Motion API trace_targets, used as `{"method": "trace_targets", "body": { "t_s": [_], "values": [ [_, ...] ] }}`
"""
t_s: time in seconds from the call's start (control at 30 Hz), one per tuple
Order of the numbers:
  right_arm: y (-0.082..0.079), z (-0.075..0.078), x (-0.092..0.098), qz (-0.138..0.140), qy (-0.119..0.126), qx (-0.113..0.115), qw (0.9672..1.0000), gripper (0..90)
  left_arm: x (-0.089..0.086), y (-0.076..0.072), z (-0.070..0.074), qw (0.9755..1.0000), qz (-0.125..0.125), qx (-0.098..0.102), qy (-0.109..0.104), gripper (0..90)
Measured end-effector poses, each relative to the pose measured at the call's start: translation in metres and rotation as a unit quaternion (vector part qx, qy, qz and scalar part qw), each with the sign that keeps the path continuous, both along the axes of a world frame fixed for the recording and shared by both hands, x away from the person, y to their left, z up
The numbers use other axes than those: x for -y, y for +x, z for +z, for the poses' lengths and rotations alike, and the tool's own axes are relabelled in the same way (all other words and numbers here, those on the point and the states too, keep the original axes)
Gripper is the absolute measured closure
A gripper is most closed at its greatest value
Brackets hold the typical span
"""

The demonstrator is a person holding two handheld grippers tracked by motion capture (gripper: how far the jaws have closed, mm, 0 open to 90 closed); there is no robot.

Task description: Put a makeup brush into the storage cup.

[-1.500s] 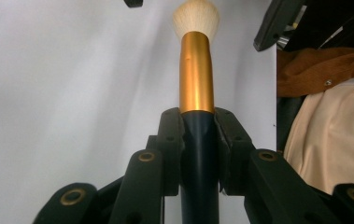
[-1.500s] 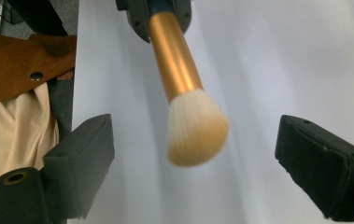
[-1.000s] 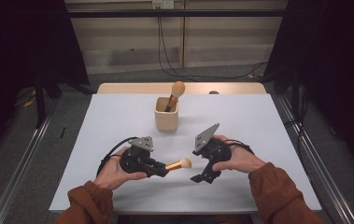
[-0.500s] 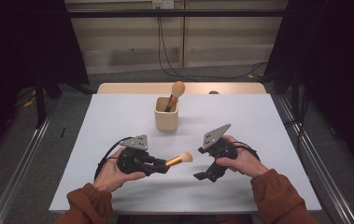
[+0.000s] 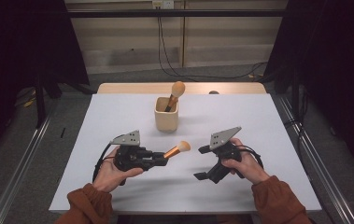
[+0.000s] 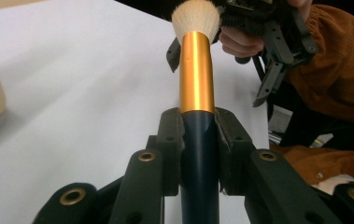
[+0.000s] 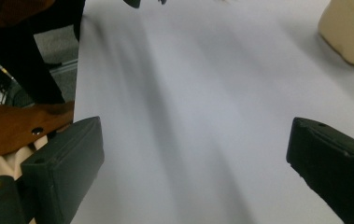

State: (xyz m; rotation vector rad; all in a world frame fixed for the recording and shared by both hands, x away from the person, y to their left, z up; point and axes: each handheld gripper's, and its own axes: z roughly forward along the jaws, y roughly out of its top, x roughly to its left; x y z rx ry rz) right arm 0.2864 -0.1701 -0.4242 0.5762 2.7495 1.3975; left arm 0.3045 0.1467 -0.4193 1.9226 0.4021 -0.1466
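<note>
Left gripper [image 5: 158, 159] pinches brush [image 5: 176, 150] by its dark handle, bristles pointing right toward right gripper [image 5: 201, 162], jaws spread, near cup [image 5: 166, 120].

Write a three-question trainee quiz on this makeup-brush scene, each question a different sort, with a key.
1. True or false: the left tongs are shut on the dark handle of the makeup brush.
2. Which fits the right tongs? A) shut on a brush B) open, with bare table between the jaws C) inside the cup
3. Fill in: a second brush stands in the beige ____ at the middle of the table.

Key: 1 true; 2 B; 3 cup.
</note>
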Motion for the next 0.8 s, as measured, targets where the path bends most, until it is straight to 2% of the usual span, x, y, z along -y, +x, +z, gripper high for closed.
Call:
{"method": "trace_targets", "body": {
  "t_s": [0.03, 0.13, 0.2, 0.4, 0.5, 0.63, 0.8],
  "values": [
    [-0.0010, -0.0004, 0.0000, -0.001, 0.010, 0.002, 0.9999, 4.0, -0.0001, 0.0000, 0.0000, 1.0000, 0.002, 0.002, 0.000, 74.1],
    [-0.0033, -0.0014, -0.0008, -0.004, 0.026, 0.010, 0.9996, 4.5, -0.0005, 0.0001, -0.0007, 0.9998, 0.006, 0.003, -0.021, 74.1],
    [-0.0050, -0.0022, -0.0012, -0.014, 0.040, 0.012, 0.9990, 4.6, 0.0000, -0.0007, -0.0002, 0.9995, 0.009, -0.004, -0.030, 74.1],
    [-0.0074, -0.0013, -0.0004, -0.028, 0.067, 0.022, 0.9971, 7.3, 0.0002, -0.0023, 0.0005, 0.9980, 0.018, -0.001, -0.061, 74.1],
    [-0.0085, -0.0009, -0.0003, -0.029, 0.082, 0.021, 0.9960, 7.5, 0.0014, -0.0036, 0.0000, 0.9977, 0.023, 0.015, -0.062, 74.1],
    [-0.0086, -0.0008, -0.0009, -0.038, 0.089, 0.017, 0.9952, 9.1, 0.0020, -0.0042, -0.0007, 0.9973, 0.023, 0.021, -0.067, 74.1],
    [-0.0085, -0.0007, 0.0002, -0.041, 0.100, 0.020, 0.9940, 10.0, 0.0013, -0.0040, -0.0026, 0.9957, 0.036, 0.035, -0.078, 74.1]
  ]
}}
